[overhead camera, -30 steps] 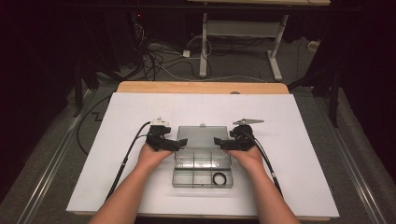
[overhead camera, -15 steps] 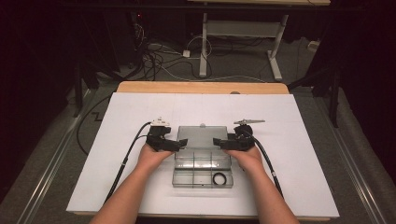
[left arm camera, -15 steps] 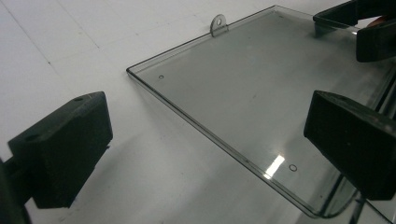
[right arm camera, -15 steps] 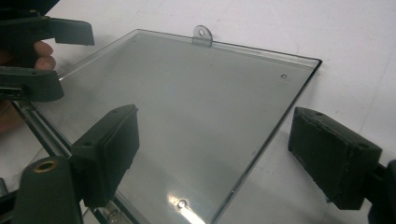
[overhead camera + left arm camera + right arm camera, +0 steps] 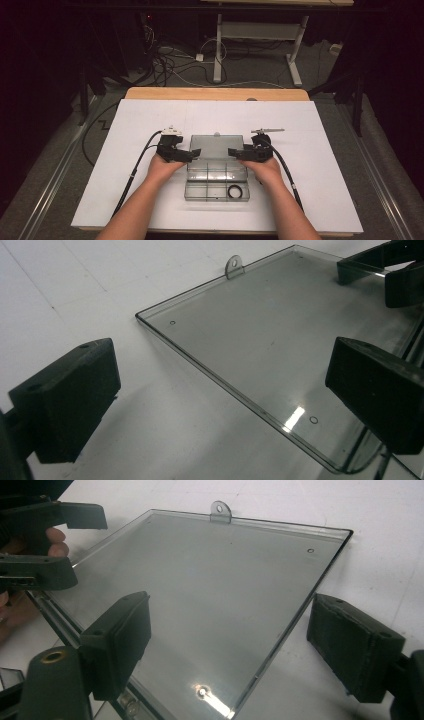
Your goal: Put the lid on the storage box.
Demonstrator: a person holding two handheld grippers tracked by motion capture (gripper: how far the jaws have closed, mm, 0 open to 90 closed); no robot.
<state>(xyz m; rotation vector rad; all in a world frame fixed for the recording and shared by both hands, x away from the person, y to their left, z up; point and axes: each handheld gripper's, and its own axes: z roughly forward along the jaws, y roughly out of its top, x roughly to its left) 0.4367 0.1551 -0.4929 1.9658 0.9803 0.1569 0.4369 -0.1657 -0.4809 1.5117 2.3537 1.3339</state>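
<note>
A big white sheet (image 5: pixel 150 125) covers the wooden table (image 5: pixel 215 93). Behind the table the room is dark. A white desk frame (image 5: pixel 255 40) stands on the grey floor (image 5: pixel 340 75) behind the table, and next to it cables (image 5: pixel 165 60) lie in a tangle

A white sheet (image 5: pixel 150 125) spreads beneath and around my jaws, with a strip of bare wooden tabletop (image 5: pixel 215 93) showing at its far edge, ahead of them. Farther ahead, a tangle of cables (image 5: pixel 170 60) lies on the grey floor (image 5: pixel 325 65) beside a white desk frame (image 5: pixel 255 30). A metal rail (image 5: pixel 45 200) runs well out to my jaws' left.
</note>
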